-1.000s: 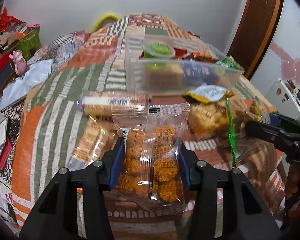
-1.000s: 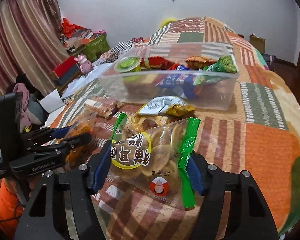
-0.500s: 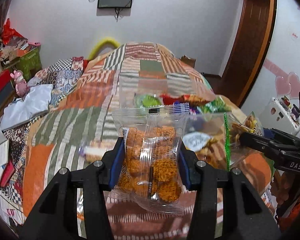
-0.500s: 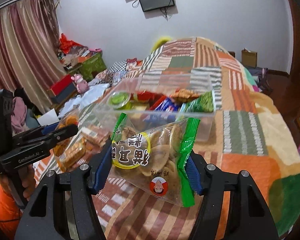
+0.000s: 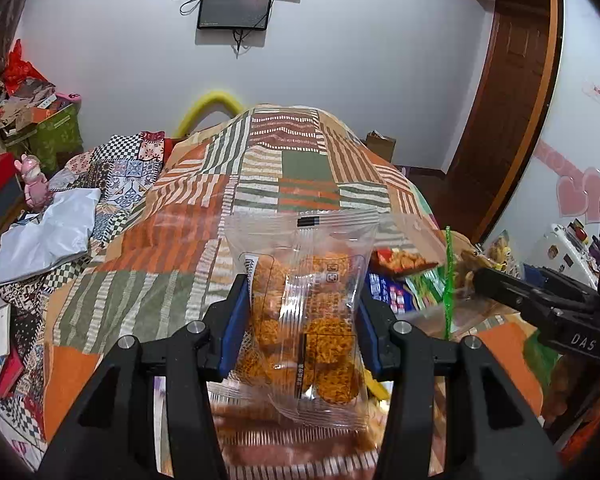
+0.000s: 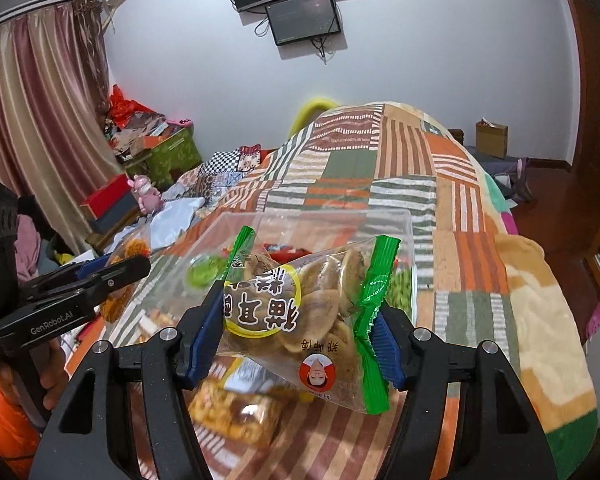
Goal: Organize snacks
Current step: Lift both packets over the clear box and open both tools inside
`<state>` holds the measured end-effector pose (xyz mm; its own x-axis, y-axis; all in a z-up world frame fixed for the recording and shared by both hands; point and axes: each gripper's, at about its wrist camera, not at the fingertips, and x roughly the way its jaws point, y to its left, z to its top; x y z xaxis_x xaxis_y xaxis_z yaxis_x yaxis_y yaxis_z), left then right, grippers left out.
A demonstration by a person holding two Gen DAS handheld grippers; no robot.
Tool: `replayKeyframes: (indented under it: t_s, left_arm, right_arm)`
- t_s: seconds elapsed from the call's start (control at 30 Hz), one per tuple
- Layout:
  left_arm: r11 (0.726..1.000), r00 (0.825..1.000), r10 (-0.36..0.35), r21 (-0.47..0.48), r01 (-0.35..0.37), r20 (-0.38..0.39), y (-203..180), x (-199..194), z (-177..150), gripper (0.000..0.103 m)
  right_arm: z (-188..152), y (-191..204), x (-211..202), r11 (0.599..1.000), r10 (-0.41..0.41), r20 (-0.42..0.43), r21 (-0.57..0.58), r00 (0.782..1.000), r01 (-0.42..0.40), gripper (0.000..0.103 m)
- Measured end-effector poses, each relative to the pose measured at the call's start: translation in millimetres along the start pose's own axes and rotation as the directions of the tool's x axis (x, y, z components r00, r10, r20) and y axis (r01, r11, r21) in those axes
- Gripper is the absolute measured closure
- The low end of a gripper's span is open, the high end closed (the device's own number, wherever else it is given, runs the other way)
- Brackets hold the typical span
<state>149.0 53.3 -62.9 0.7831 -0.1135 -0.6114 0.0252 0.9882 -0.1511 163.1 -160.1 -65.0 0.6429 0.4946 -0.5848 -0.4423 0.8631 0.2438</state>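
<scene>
My left gripper (image 5: 300, 328) is shut on a clear bag of orange round crackers (image 5: 300, 308) and holds it in the air over the near edge of a clear plastic bin (image 5: 412, 224). My right gripper (image 6: 296, 328) is shut on a green-edged bag of pale biscuits (image 6: 312, 308) with a yellow label, also lifted in front of the bin (image 6: 404, 220). The bin holds several snacks, among them a green cup (image 6: 202, 272) and a blue pack (image 5: 388, 292). Each gripper shows in the other's view, the right one (image 5: 500, 280) and the left one (image 6: 116, 272).
Everything sits on a patchwork quilt (image 5: 292, 168) on a bed. Loose snack packs (image 6: 236, 412) lie on the quilt below the grippers. Clutter, boxes and a pink toy (image 5: 34, 180) stand at the left; a wooden door (image 5: 504, 100) is at the right.
Both grippers have risen from the quilt with their bags and moved forward toward the bin. The loose packs that lay before them have dropped low in view.
</scene>
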Motion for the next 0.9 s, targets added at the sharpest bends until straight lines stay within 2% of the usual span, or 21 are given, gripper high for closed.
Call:
replayKeyframes:
  t_s: [0.47, 0.9]
  left_arm:
    - [1.000, 0.999, 0.024, -0.004, -0.024, -0.035, 3, 60, 34, 0.055]
    - [0.999, 0.995, 0.039, 0.007, -0.039, -0.089, 2, 105, 39, 0.055]
  right_arm:
    - [26, -4, 47, 0.999, -0.028, -0.038, -0.017, 0.999, 0.027, 0.041]
    - [37, -7, 94, 0.999, -0.040, -0.103, -0.031, 0.994, 0.037, 0.041]
